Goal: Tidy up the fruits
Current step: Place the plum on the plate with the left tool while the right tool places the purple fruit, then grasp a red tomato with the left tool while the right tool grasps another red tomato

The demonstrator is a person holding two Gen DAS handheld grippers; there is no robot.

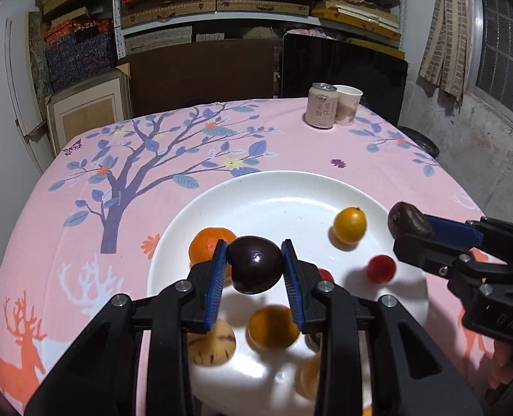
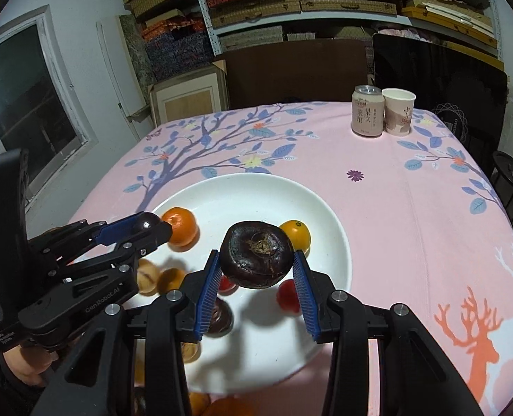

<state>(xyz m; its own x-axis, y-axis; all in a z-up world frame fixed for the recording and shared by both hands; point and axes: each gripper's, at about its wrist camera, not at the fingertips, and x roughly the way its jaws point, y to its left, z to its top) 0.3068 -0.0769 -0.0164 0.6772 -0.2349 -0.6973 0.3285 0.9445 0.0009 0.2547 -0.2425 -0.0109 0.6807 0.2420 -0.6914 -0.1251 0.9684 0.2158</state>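
Note:
My left gripper (image 1: 254,247) is shut on a glossy dark purple fruit (image 1: 255,268) and holds it above the near left part of the white plate (image 1: 291,187). My right gripper (image 2: 256,254) is shut on a wrinkled dark brown fruit (image 2: 256,260) over the same plate (image 2: 242,187). Each gripper shows in the other's view: the right gripper (image 1: 410,232) with the brown fruit (image 1: 407,223), and the left gripper (image 2: 161,227). On the plate lie an orange mandarin (image 1: 209,244), a yellow-orange fruit (image 1: 349,225), a red cherry tomato (image 1: 380,268) and several blurred fruits below the fingers.
A drink can (image 1: 320,105) and a paper cup (image 1: 348,104) stand together at the table's far right. The table wears a pink cloth (image 1: 187,159) printed with a tree and deer. Behind it are a dark chair back and shelves of boxes.

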